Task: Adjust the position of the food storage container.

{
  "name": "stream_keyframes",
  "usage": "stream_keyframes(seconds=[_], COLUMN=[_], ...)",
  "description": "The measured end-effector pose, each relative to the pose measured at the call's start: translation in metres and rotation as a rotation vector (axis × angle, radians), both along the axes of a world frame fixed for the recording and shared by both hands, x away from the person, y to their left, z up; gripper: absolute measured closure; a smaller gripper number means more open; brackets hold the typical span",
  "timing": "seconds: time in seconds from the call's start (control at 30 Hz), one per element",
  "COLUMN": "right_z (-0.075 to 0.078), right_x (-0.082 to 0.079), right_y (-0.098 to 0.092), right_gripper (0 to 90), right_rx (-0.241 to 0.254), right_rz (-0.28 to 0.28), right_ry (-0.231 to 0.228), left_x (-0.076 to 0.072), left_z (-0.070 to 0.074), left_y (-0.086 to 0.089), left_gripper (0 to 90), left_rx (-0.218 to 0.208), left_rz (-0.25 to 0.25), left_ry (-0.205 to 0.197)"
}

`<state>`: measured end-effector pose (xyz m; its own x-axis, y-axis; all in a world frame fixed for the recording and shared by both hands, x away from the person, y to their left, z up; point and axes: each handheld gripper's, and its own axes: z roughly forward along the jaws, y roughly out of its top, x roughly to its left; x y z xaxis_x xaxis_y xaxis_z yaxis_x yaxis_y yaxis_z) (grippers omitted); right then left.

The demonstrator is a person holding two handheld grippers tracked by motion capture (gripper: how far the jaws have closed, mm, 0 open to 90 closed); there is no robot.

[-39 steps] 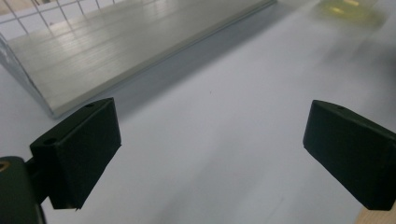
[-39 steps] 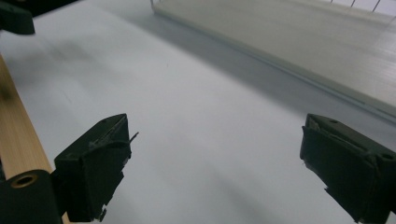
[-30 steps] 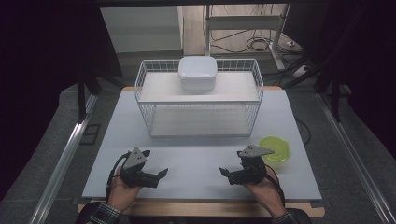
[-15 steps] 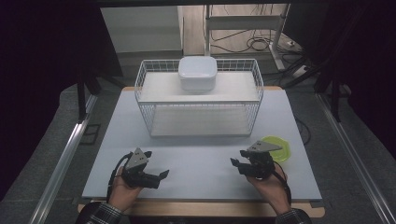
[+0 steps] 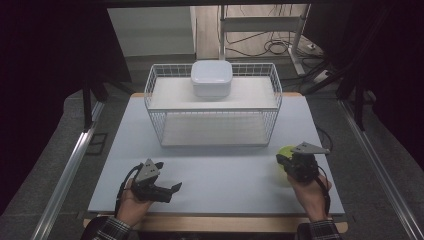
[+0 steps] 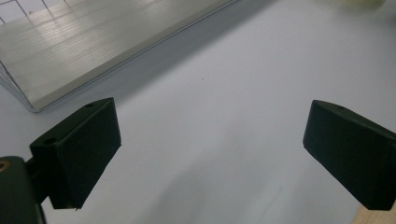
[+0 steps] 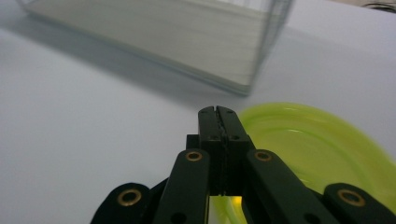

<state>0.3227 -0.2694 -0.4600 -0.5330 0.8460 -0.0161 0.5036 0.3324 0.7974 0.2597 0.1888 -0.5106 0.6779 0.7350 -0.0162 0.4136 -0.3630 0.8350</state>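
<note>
Up close, right gripper [image 7: 218, 111] jaws together, green bowl [image 7: 322, 149] beneath

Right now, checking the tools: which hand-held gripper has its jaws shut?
The right hand-held gripper, beside the green bowl; the left hand-held gripper stands wide open.

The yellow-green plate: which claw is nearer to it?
Right. The right claw hangs at the yellow-green plate, jaws shut and empty. The left claw, jaws open, stays far across the table.

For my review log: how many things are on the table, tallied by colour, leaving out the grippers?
White: 2, a white wire basket rack and a white rounded square lidded box
Yellow-green: 1, a translucent yellow-green plastic bowl
Total: 3
</note>
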Motion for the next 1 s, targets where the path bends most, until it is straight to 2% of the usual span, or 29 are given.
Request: stream_keyframes(seconds=[0.07, 0.1, 0.17, 0.2, 0.23, 0.27, 0.37, 0.43, 0.57, 0.73, 1.0], right_z=[0.001, 0.001, 0.000, -0.001, -0.001, -0.001, -0.001, -0.002, -0.005, -0.008, -0.012], right_x=[0.002, 0.005, 0.006, 0.008, 0.008, 0.010, 0.011, 0.012, 0.014, 0.016, 0.018], right_y=[-0.011, -0.022, -0.026, -0.037, -0.037, -0.045, -0.052, -0.062, -0.071, -0.075, -0.079], right_gripper=[89.5, 89.5, 89.5, 89.4, 89.4, 89.5, 89.4, 89.5, 89.4, 89.4, 89.4], right_rx=[0.002, 0.006, 0.011, 0.010, 0.010, 0.007, 0.006, 0.000, -0.004, -0.031, -0.044], right_rz=[-0.042, -0.080, -0.095, -0.133, -0.133, -0.161, -0.182, -0.221, -0.261, -0.277, -0.295], right_ry=[-0.012, -0.017, -0.015, -0.016, -0.016, -0.020, -0.025, -0.033, -0.029, -0.025, -0.004], left_x=[0.000, 0.000, 0.000, 0.000, 0.000, 0.000, 0.000, 0.000, 0.000, 0.000, 0.000], left_z=[-0.001, -0.001, -0.001, -0.001, -0.001, -0.001, -0.001, -0.002, -0.002, -0.002, -0.002], left_y=[-0.001, -0.002, -0.003, -0.003, -0.003, -0.003, -0.003, -0.004, -0.005, -0.006, -0.007], left_gripper=[3.7, 3.7, 3.6, 3.6, 3.6, 3.6, 3.7, 3.7, 3.7, 3.7, 3.7], left_rx=[0.000, 0.004, 0.007, 0.012, 0.012, 0.012, 0.012, 0.015, 0.021, 0.026, 0.031], left_rz=[-0.005, -0.009, -0.010, -0.013, -0.013, -0.013, -0.012, -0.012, -0.014, -0.018, -0.023], left_ry=[0.003, 0.002, 0.002, -0.001, -0.001, -0.001, -0.001, 0.001, 0.001, -0.002, 0.001])
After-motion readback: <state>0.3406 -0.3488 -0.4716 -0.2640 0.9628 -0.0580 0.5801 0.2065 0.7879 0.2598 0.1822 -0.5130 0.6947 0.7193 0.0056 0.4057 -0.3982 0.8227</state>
